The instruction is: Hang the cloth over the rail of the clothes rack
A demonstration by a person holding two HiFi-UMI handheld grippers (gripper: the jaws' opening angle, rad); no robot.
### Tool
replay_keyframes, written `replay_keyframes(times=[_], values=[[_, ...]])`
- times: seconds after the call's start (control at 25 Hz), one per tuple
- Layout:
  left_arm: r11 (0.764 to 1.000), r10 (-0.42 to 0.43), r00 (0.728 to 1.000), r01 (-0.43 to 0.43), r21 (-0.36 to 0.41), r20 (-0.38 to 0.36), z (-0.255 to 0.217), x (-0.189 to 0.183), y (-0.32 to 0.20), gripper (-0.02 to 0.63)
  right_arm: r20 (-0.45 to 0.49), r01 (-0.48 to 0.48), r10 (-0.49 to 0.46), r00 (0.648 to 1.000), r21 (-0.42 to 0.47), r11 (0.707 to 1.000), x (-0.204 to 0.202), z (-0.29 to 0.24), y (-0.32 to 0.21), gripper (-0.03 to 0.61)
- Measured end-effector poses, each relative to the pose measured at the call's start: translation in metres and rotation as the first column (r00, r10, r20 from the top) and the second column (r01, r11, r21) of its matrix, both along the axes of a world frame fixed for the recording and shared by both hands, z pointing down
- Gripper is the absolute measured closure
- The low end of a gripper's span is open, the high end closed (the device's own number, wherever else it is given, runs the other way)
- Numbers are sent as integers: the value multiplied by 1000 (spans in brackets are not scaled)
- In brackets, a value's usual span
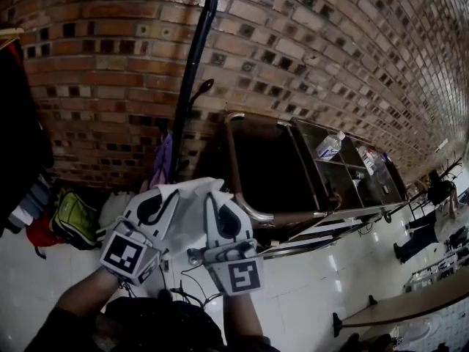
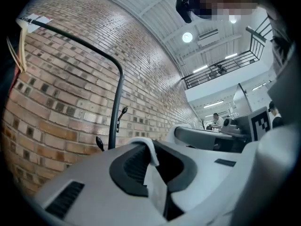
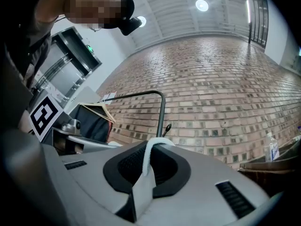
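You are at the carrying step — the cloth [image 1: 192, 210] is up in the air between your two grippers, and it is not on the rack yet. The left gripper [image 1: 163, 196] has its fingers [image 2: 87, 180] shut on one edge of the cloth. The right gripper [image 1: 218, 204] has its fingers [image 3: 211, 175] shut on another edge. In each gripper view you can see a thin white fold pinched between the dark ribbed pads and poking out over the top.

The rail [image 2: 75, 37] is a thin, round, black bar. It runs along the top of the rack, then bends down into a tall post [image 1: 196, 72] with small hooks on it. The rack stands close to the brick wall [image 1: 315, 42]. From where you hold the cloth, the rail looks higher than your grippers.

So I think the next move is to lift both grippers up and forward, over the bar, so that part of the cloth drops down the far side. Move the grippers a bit apart so the cloth spreads out, and let go only when it lies on the bar.

The cloth looks soft, thin and floppy, so it should bend over the bar with ease. The bar looks smooth and hard — a light cloth may slide off if one side hangs much longer than the other.
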State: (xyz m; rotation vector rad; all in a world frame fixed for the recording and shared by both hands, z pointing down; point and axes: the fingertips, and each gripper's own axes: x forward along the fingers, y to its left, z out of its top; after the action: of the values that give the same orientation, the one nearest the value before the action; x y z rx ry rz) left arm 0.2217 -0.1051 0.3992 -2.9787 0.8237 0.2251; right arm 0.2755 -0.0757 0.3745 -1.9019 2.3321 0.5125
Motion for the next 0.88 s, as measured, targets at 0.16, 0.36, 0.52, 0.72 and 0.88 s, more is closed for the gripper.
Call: replay_keyframes(times=[0.16,0.36,0.52,0.72,0.88], values=[[997,-48,999,49,54,-12,-15,22,-18,569,-49,15,-12,999,53,998,11,-12,-14,548],[981,-133,990,138,139,-50,-37,41,-46,569,-79,-29,40,996,127,991,34,-29,-36,548],[965,-155,984,170,202,-89,-62,56,-64,569,-59,-30,41,997,172,985,49,-53,-52,548],[967,-124,990,136,215,-67,-78,78,-84,569,-55,-46,55,997,147,988,66,-72,-77,548],[968,-90,992,109,225,-93,-105,95,-101,569,-74,-59,74,995,188,980,75,-98,-98,548]])
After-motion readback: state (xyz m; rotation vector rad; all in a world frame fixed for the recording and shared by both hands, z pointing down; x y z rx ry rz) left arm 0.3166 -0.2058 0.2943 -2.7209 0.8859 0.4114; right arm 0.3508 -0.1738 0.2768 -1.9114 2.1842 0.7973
